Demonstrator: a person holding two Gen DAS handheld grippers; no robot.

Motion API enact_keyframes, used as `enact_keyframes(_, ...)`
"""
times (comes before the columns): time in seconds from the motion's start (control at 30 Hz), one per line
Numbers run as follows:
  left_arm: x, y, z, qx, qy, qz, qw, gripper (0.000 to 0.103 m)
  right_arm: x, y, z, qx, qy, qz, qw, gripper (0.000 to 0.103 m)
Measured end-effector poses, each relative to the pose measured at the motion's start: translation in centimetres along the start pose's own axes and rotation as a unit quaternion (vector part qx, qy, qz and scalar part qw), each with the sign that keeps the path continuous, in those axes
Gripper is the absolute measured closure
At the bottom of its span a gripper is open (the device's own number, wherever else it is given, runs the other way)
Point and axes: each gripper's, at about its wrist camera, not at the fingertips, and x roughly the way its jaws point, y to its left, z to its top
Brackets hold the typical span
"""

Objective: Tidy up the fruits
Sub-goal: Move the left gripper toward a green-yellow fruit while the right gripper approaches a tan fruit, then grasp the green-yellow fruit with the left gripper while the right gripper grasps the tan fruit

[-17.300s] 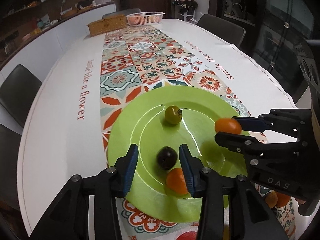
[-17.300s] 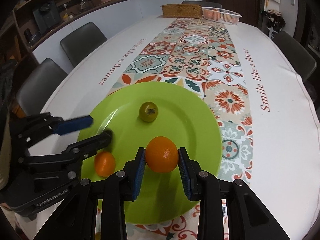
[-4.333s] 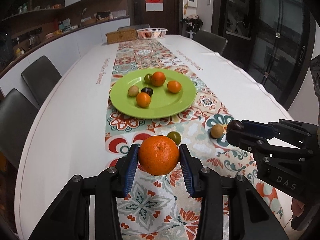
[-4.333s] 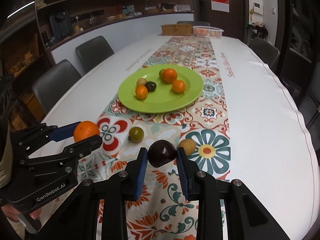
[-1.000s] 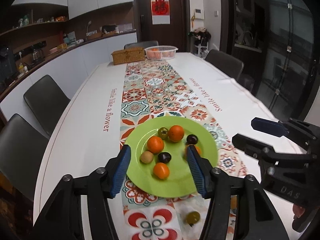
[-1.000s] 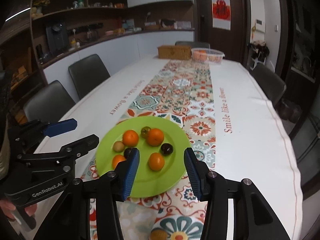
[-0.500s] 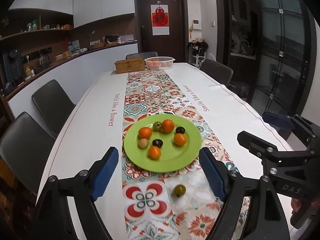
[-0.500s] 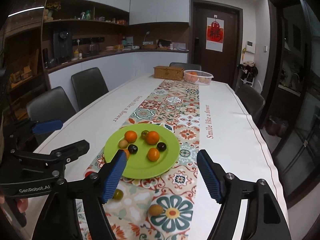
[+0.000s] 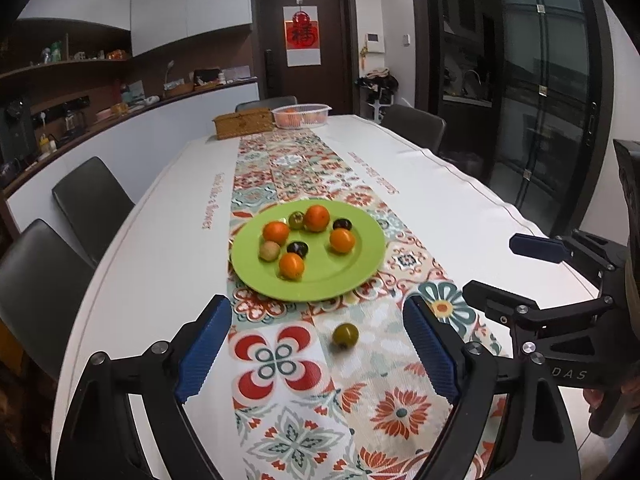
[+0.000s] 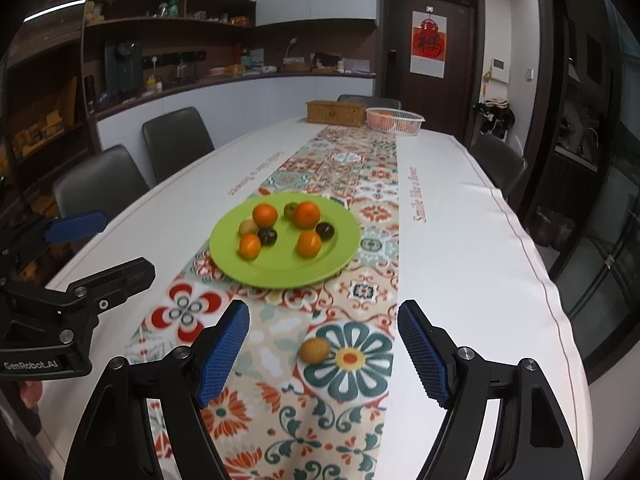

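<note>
Left gripper jaws opening, empty; green fruit on runner ahead between tips. Right gripper wide, empty; tan fruit likewise. Risks: round fruit rolling off pad on uneven closure; grippers colliding near green plate

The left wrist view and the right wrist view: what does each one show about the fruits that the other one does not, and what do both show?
Only the left wrist view shows the green fruit lying loose on the runner, framed by the empty, opening left gripper. Only the right wrist view shows the brown fruit on the runner, framed by the open right gripper. Both show the green plate holding eight fruits.
</note>
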Motion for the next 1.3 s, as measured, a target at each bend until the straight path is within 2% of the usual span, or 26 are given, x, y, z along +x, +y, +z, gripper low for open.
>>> enact_keyframes(0.33,2.9,-0.4,-2.5,0.023,0.03,-0.037,0.9986,0.015,1.6,0.4,-1.9,-0.025,0.027,0.002,0.999,0.026)
enact_keyframes(0.53,4.9,-0.8,-3.4,0.049,0.043,-0.041,0.9971,0.016,3.5,0.6,-2.7,-0.04,0.051,0.004,0.998,0.026)
enact_keyframes(0.63,6.0,-0.8,-3.7,0.06,0.052,-0.044,0.9959,0.022,4.6,0.7,-3.0,-0.047,0.063,0.007,0.997,0.027)
enact_keyframes(0.87,8.4,-0.8,-3.9,0.064,0.077,-0.062,0.9931,0.034,7.0,0.9,-3.6,-0.057,0.094,0.02,0.994,0.041)
enact_keyframes(0.93,9.0,-0.9,-3.9,0.061,0.084,-0.067,0.9924,0.04,7.5,0.8,-3.7,-0.053,0.101,0.024,0.993,0.043)
enact_keyframes(1.07,10.1,-1.1,-3.8,0.054,0.096,-0.075,0.991,0.045,8.6,0.4,-3.8,-0.042,0.116,0.026,0.992,0.052)
enact_keyframes(1.3,11.6,-1.4,-3.5,0.053,0.112,-0.082,0.9889,0.058,9.5,0.2,-3.8,-0.033,0.125,0.028,0.991,0.057)
